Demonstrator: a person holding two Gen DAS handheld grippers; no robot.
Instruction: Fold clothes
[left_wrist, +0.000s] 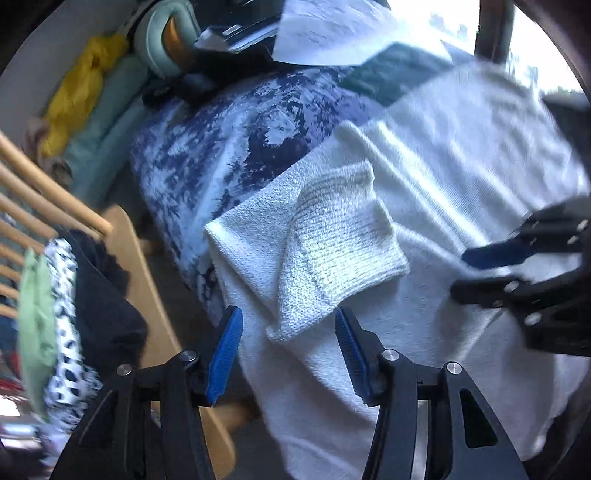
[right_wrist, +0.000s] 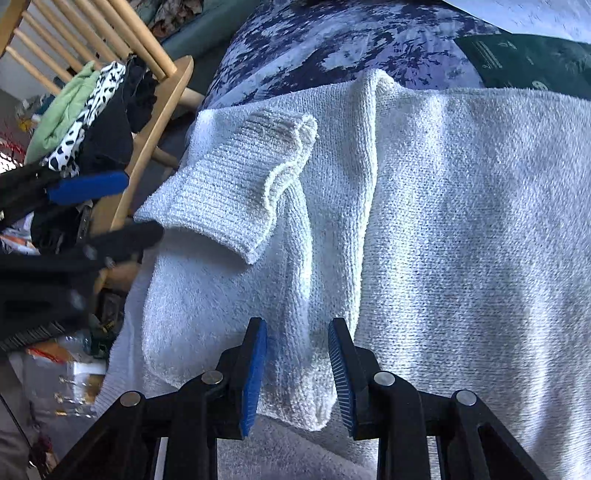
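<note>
A white knit sweater (left_wrist: 424, 206) lies spread on a bed with a blue and white patterned cover (left_wrist: 221, 147). One sleeve (right_wrist: 236, 184) is folded across the body, its ribbed cuff (left_wrist: 332, 229) pointing toward the cover. My left gripper (left_wrist: 288, 321) is open just above the sleeve's lower corner, which sits between its blue pads (left_wrist: 225, 354). My right gripper (right_wrist: 297, 328) is open too, straddling a raised fold of the sweater (right_wrist: 461, 221) near the sleeve's base. Each gripper shows in the other's view: the right gripper (left_wrist: 480, 273) at the right edge, the left gripper (right_wrist: 136, 206) at the left edge.
A wooden chair (right_wrist: 155, 122) stands close to the bed's left side, draped with green, spotted and black clothes (right_wrist: 92, 110). A dark green packet (right_wrist: 524, 62) and white paper (left_wrist: 332, 29) lie at the far end of the bed. Yellow cloth (left_wrist: 81, 85) lies beyond.
</note>
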